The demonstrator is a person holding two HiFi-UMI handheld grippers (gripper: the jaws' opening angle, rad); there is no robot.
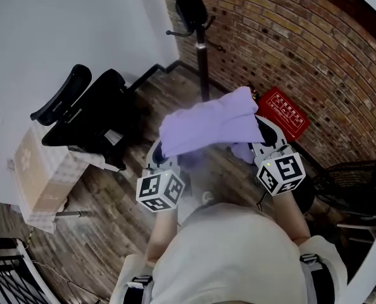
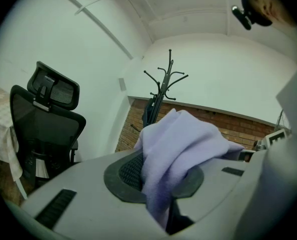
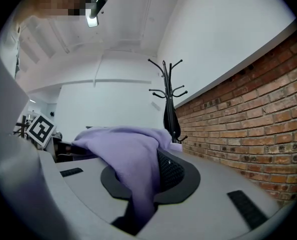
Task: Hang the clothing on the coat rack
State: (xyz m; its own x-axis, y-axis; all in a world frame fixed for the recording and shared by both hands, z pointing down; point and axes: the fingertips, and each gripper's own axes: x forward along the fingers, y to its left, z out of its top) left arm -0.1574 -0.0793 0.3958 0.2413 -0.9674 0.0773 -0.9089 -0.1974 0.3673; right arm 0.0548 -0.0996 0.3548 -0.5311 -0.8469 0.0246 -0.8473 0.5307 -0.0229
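Note:
A lavender garment (image 1: 207, 122) is stretched between my two grippers at chest height. The left gripper (image 1: 159, 156) is shut on one end of it; in the left gripper view the cloth (image 2: 178, 144) bunches between the jaws of that gripper (image 2: 161, 181) and hangs over the pads. My right gripper (image 1: 264, 137) is shut on the other end, where the fabric (image 3: 133, 154) drapes down between the jaws of the right gripper (image 3: 148, 181). The black coat rack (image 1: 201, 37) stands ahead by the brick wall with a dark item hanging on it. Its hooks (image 2: 164, 79) show in both gripper views, the rack (image 3: 168, 96) upright.
A black office chair (image 1: 87, 113) stands to the left on the wooden floor, beside a cardboard box (image 1: 39, 173). A red flat case (image 1: 283, 114) lies by the brick wall (image 1: 314, 49). A dark wire object (image 1: 356, 182) sits at the right.

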